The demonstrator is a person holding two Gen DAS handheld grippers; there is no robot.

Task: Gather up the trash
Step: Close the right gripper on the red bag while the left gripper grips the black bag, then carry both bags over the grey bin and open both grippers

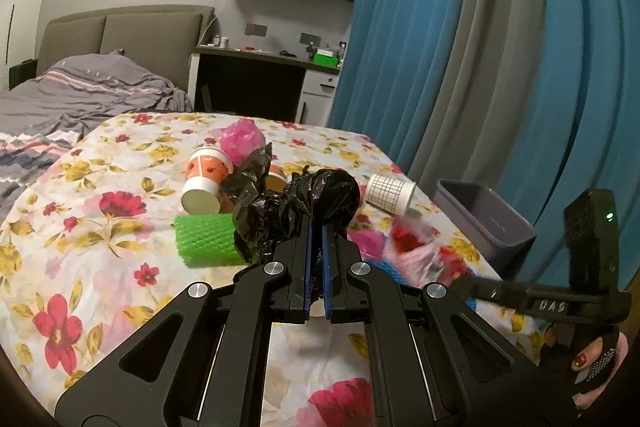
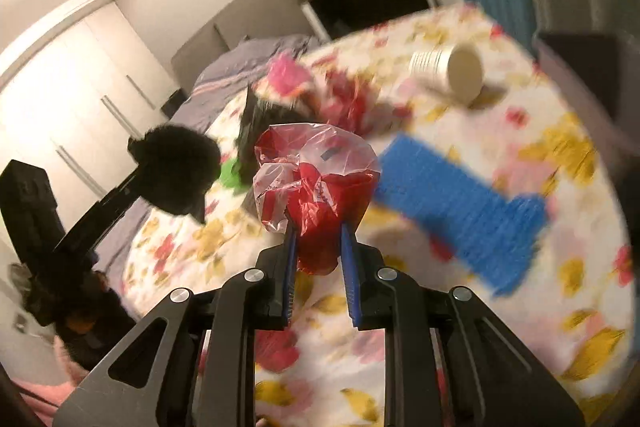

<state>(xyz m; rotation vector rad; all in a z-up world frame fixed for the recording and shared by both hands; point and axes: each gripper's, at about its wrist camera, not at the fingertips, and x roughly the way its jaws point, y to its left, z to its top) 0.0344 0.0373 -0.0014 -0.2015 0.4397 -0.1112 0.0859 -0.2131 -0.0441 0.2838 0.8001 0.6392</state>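
The left gripper [image 1: 318, 239] has its blue-padded jaws drawn almost together, pinching a crumpled black plastic bag [image 1: 304, 211] whose bulk balloons out past the fingertips and hangs above the table. A wisp of the same black film shows in the narrow slit between the pads. The right gripper [image 2: 318, 239] stands a little wider, its jaws clamped on a bunched red and clear plastic bag [image 2: 316, 183]; the red wad sits between the pads and the clear part puffs up above them, lifted off the cloth.

Seen from the left wrist, a green mesh sleeve [image 1: 206, 239] lies on the flowered tablecloth [image 1: 80, 227] just left of the black bag. Behind it an orange-and-white paper cup [image 1: 204, 179] lies on its side, with a pink plastic bag [image 1: 240, 139] beyond it. To the right a white gridded cup [image 1: 390, 193] also lies tipped over, and near it, off the table's right edge, stands a grey bin [image 1: 486, 223]. The right gripper's handle, with a green light, crosses the lower right corner, held by a hand [image 1: 592, 363] with painted nails.

From the right wrist, which is blurred, a blue mesh sleeve [image 2: 460, 207] lies on the cloth to the right of the red bag, and the white cup [image 2: 450, 71] rests farther back. The left gripper and its black bag show as a dark shape at the left.
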